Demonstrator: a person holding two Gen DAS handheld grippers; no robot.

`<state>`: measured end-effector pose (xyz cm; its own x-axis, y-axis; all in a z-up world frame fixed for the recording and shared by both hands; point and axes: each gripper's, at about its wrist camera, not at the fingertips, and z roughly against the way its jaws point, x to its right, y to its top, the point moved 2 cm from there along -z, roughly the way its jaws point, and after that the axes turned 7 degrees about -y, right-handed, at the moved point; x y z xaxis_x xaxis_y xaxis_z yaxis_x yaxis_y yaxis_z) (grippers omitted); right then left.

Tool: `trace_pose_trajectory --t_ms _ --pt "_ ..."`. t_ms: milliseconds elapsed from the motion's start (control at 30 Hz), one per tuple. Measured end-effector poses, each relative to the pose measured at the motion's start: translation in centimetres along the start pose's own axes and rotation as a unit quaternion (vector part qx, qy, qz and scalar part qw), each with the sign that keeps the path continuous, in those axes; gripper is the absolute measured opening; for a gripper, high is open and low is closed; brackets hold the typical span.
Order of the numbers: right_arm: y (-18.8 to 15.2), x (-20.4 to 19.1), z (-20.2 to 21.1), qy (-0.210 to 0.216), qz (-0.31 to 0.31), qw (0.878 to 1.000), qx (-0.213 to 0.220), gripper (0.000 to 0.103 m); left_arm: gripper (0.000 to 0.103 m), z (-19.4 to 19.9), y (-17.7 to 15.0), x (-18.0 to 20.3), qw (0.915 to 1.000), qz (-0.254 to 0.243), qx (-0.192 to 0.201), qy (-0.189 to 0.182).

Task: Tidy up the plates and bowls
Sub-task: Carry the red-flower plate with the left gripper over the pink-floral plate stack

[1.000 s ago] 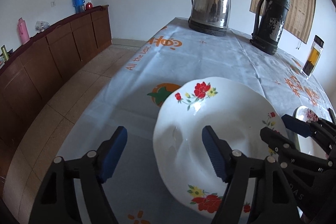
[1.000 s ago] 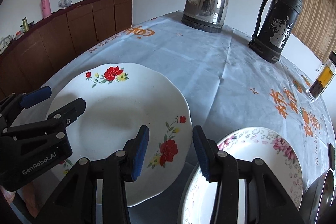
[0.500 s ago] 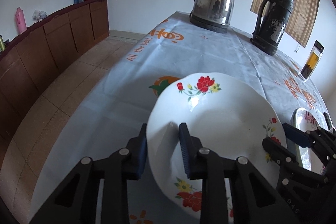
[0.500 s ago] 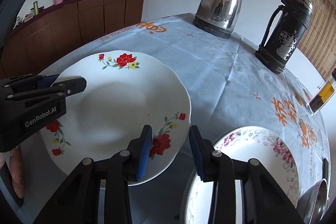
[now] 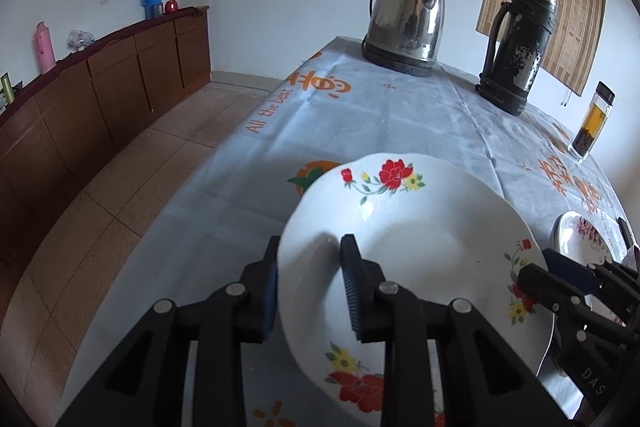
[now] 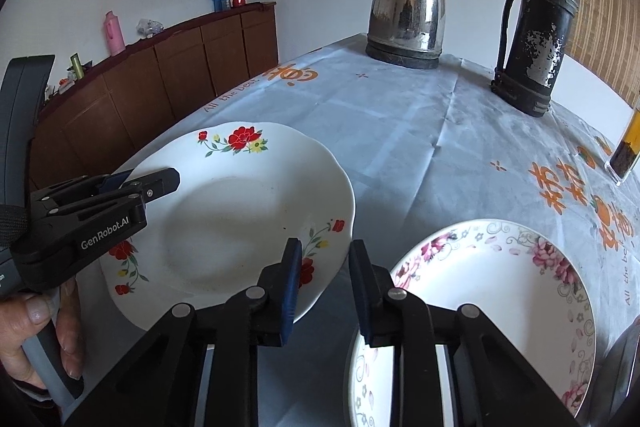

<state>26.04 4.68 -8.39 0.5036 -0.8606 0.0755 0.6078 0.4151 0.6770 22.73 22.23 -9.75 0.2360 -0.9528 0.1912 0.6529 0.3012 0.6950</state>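
Left hand-held gripper [image 5: 308, 279] pinches the near-left rim of the red-flowered plate [image 5: 420, 247], lower centre. Right hand-held gripper [image 6: 324, 275] closing around the plate's right rim, right pad not touching. Pink-flowered plate [image 6: 500, 287] just beside, lower right. Tabletop [image 6: 400, 131] bare up to the kettle [image 6: 406, 7].

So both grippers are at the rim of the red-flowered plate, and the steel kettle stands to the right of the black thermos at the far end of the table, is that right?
Not quite: the steel kettle stands to the left of the black thermos, as the right wrist view shows. The rest holds: the left gripper and the right gripper are both at the rim of the red-flowered plate.
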Motion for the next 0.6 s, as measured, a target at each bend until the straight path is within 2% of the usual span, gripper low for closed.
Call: trace_pose_trajectory --t_ms 433,600 --pt "-0.4 1.6 2.0 0.034 -0.064 0.997 0.04 0.018 0.027 1.2 0.3 0.5 0.9992 -0.011 0.036 -0.013" --pt "-0.9 1.9 3.0 0.031 -0.068 0.996 0.054 0.018 0.027 1.8 0.4 1.3 0.9981 -0.027 0.053 -0.016"
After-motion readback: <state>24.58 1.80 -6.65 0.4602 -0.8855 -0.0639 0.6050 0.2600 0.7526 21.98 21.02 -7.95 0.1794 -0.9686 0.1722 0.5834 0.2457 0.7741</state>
